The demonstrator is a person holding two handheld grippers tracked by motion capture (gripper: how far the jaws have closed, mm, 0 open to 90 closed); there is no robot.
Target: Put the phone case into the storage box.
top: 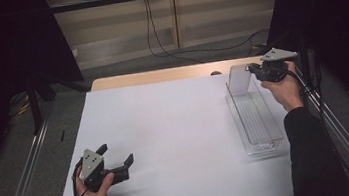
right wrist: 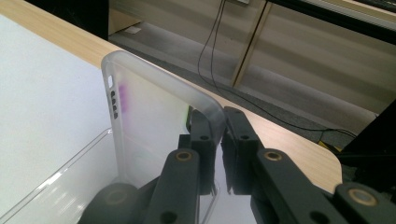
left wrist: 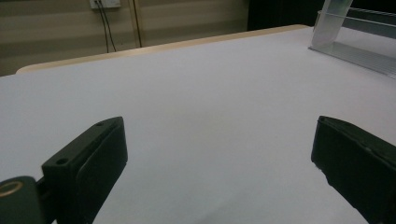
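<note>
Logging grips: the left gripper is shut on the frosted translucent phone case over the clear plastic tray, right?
Wrong gripper. The right gripper is shut on the frosted translucent phone case over the clear plastic tray, as the right gripper view shows; the left gripper is open.

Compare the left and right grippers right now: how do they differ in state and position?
The left gripper is open and holds nothing, while the right gripper is shut on the clear phone case. The left sits low at the near left of the white table; the right is raised at the far right, above the clear tray. Both are black and hand-held.
</note>
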